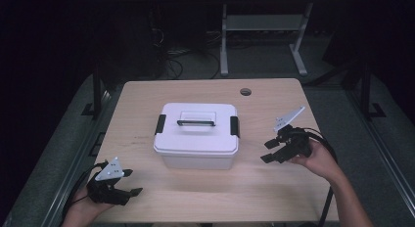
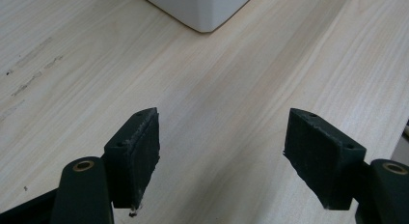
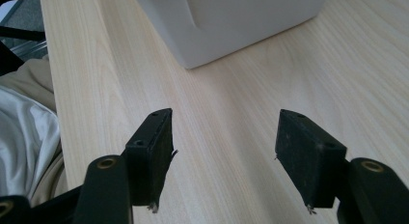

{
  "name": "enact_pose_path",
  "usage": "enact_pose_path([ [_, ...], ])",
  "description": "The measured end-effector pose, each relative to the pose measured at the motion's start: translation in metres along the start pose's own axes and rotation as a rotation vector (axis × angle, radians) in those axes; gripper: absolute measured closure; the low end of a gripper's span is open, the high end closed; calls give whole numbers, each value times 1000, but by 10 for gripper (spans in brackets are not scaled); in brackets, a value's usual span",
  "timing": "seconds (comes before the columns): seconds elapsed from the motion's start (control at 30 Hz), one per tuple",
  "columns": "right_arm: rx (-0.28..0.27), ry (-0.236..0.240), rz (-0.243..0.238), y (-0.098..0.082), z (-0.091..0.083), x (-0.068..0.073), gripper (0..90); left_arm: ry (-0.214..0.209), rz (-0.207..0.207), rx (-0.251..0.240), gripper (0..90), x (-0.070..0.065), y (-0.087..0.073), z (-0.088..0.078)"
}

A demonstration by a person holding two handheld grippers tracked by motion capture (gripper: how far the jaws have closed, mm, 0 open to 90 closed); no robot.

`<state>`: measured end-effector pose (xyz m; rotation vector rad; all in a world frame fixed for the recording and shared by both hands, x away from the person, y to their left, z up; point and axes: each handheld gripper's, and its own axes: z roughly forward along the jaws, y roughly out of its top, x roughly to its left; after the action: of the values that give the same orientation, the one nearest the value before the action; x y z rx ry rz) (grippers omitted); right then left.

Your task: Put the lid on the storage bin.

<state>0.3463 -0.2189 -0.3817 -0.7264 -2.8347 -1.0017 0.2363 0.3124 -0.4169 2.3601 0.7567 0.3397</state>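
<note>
Light wood table [image 1: 274, 188] under a pretty dark room, that's the whole setup, with some metal desk legs [image 1: 224, 41] and cables on the floor way at the back.

Closest to the camera in the high view is the left gripper [image 1: 131, 183], parked near the front left corner of the table. Its jaws are spread wide with nothing between them, just bare wood showing in the left gripper view. They point up toward the near left corner of the box, which sits well apart from them.

A bit further in, on the other side, is the right gripper [image 1: 269, 151]. Same story: jaws apart, empty, not touching anything. This one is aimed sideways at the box's right end and is clearly the nearer of the two, near the box but not yet on it. In the right gripper view the box corner [image 3: 193, 60] looms just ahead and slightly to the left of the gap.

Then the white storage box [image 1: 195, 139] itself, middle of the table, lid on, long axis running left to right. Black latch on the left end [image 1: 160, 124], another on the right end [image 1: 235, 126], and a handle [image 1: 196, 123] lying along the top of the lid.

My guess is the right latch gets flipped first, since that gripper only has to slide in a bit and rise to it.
</note>
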Motion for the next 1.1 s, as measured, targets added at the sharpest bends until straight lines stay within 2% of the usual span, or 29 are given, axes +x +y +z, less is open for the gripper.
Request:
enact_pose_path([
  [1.1, -13, 6, 66, -43, 8, -2, 370, 1, -1, 7, 280, 0, 0, 2],
])
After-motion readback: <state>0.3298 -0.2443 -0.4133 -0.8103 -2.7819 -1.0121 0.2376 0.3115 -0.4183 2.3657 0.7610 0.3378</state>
